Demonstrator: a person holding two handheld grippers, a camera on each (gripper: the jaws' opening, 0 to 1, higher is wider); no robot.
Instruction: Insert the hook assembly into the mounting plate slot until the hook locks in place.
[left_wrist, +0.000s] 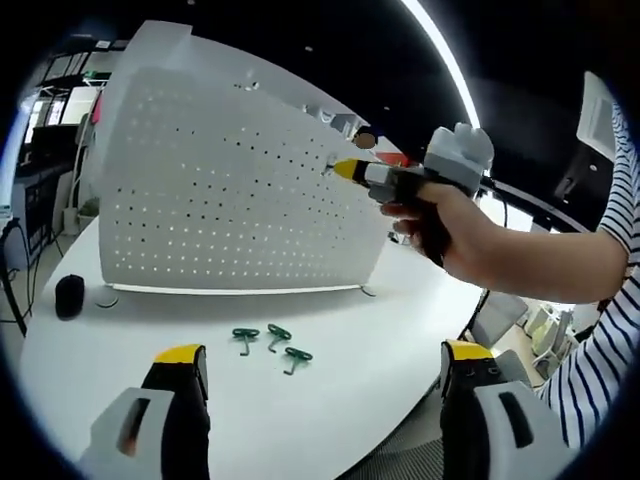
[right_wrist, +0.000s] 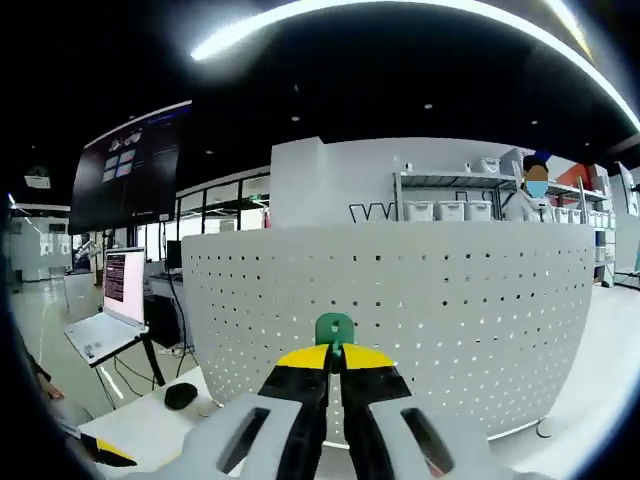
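Note:
A white pegboard mounting plate (left_wrist: 220, 190) stands upright on the round white table (left_wrist: 340, 410). Three green hooks (left_wrist: 270, 340) lie on the table in front of it. My left gripper (left_wrist: 325, 375) hangs open over the table's near edge, holding nothing. The right gripper (left_wrist: 350, 170), held in a person's hand, comes in from the right with its yellow tip against the plate's right part. In the right gripper view my right gripper (right_wrist: 335, 355) is shut on a green hook (right_wrist: 334, 330), close in front of the perforated plate (right_wrist: 450, 320).
A small black round object (left_wrist: 68, 296) and a flat disc (left_wrist: 106, 298) sit on the table left of the plate. A person's striped sleeve (left_wrist: 610, 330) fills the right side. A laptop (right_wrist: 105, 325) and shelves (right_wrist: 460, 205) stand behind the plate.

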